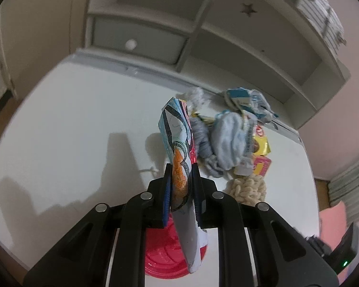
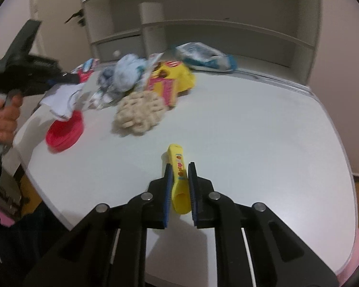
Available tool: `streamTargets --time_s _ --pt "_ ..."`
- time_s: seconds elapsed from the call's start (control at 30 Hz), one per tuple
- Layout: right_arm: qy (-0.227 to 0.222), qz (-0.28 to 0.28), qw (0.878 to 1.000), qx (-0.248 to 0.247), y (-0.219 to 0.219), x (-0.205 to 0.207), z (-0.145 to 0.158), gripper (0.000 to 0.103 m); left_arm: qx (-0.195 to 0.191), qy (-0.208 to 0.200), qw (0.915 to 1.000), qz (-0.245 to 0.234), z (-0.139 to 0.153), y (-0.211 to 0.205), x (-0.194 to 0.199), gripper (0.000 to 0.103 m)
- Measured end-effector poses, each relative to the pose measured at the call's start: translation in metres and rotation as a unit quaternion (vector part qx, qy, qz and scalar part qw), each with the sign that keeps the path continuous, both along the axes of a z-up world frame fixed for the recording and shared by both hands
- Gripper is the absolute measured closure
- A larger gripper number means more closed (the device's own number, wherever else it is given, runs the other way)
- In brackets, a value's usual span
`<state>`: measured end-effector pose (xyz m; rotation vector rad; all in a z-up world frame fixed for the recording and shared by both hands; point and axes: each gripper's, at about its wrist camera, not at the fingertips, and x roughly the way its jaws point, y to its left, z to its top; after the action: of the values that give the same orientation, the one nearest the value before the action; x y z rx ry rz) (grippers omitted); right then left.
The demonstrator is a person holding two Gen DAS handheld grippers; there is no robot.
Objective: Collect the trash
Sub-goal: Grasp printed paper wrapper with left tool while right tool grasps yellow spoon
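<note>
A crumpled colourful paper wrapper (image 1: 177, 129) with orange and blue print hangs above the white table (image 1: 71, 119), with my left gripper (image 1: 181, 168) shut on it. From the right wrist view the same wrapper (image 2: 62, 98) droops from the left gripper (image 2: 68, 79), which a hand holds at the far left. My right gripper (image 2: 180, 166) is shut on a small yellow tube-shaped wrapper (image 2: 177, 154) just over the table (image 2: 251, 131). A pile of trash lies further back: a yellow box (image 2: 174, 79) and a blue-and-white crumpled bag (image 2: 205, 57).
A red round lid (image 2: 64, 129) lies near the table's left edge, under the held wrapper. A cream knitted piece (image 2: 138, 112) and pale blue cloth (image 2: 129, 71) sit in the pile. A white shelf unit (image 2: 227, 24) with a drawer stands behind.
</note>
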<state>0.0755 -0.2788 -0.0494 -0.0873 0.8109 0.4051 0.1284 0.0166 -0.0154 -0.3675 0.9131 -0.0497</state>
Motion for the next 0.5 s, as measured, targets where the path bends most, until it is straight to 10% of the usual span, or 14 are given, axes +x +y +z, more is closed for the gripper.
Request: streamTargets --time_s 0.03,0.5 --pt "0.001 -0.010 1.000 0.003 -0.007 0.000 0.001 0.102 0.010 -0.007 0.9999 -0.010 0.005 -0.009 -0.001 0.088" --pt "0.052 -0.134 0.988 0.060 -0.057 -0.016 0.000 0.102 0.047 -0.077 0.9793 -0.181 0.046 -0.152 -0.020 0.088"
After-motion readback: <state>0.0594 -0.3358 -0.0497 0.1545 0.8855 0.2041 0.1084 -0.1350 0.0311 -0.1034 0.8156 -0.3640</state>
